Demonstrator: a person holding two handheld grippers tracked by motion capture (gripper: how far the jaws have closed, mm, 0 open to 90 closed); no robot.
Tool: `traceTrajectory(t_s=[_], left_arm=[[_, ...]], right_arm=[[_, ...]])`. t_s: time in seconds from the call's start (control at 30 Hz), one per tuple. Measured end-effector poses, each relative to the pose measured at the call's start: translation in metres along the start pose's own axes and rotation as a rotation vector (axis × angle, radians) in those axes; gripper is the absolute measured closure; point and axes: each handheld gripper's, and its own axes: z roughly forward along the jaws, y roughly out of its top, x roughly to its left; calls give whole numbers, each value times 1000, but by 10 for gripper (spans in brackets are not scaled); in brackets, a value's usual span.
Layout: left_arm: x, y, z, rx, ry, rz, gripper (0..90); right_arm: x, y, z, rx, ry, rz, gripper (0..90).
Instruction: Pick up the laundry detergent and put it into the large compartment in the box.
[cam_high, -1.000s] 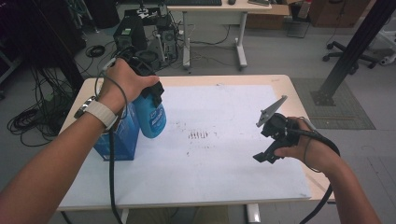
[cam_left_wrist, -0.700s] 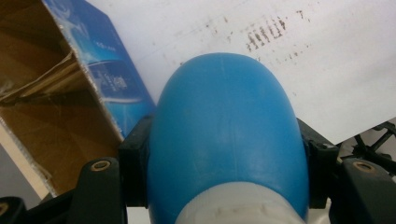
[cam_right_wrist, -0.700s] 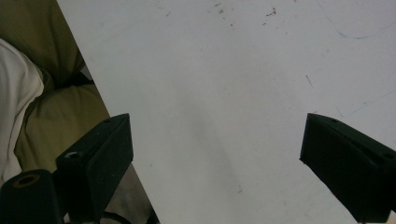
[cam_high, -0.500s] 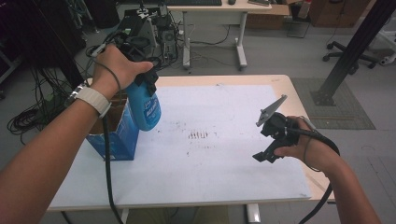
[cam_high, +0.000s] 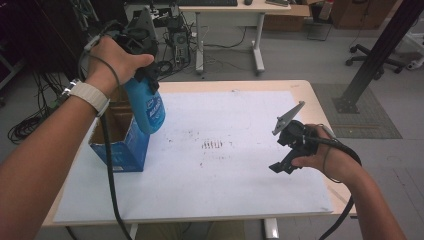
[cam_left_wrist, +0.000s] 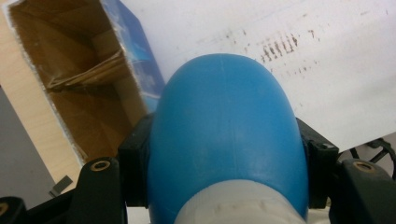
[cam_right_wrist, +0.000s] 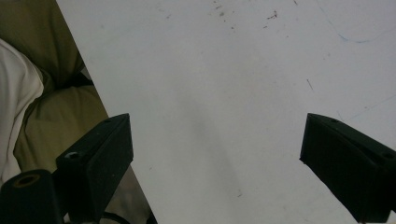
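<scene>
A blue plastic spray bottle (cam_high: 150, 107) hangs in the air above the left part of the table, next to an open blue cardboard box (cam_high: 120, 145). My left gripper (cam_high: 146, 80) is shut on the bottle's upper part, and the bottle is clear of the table. In the left gripper view the bottle's rounded blue body (cam_left_wrist: 224, 135) sits between both black pads, with the box's brown inside (cam_left_wrist: 79, 84) below it. My right gripper (cam_high: 284, 161) hovers low over the table's right side. Its jaws (cam_right_wrist: 219, 158) are open with nothing between them.
A white sheet (cam_high: 240, 175) covers the wooden table (cam_high: 320, 107), with dark smudges (cam_high: 212, 145) near its middle. The box stands at the left edge. Behind the table are a desk, cables and a black post (cam_high: 375, 55). The person's lap (cam_right_wrist: 42, 102) lies past the near edge.
My left hand has lifted the blue bottle higher and a little toward the far left, so it now hangs above the box's rim. The right hand and its gripper have stayed in place.
</scene>
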Motion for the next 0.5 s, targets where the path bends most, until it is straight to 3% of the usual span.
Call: traceTrajectory(t_s=[0.5], left_arm=[[19,1,-28,-30,14,-66,371]], right_arm=[[-2,3,2,5,-2,-3,95]])
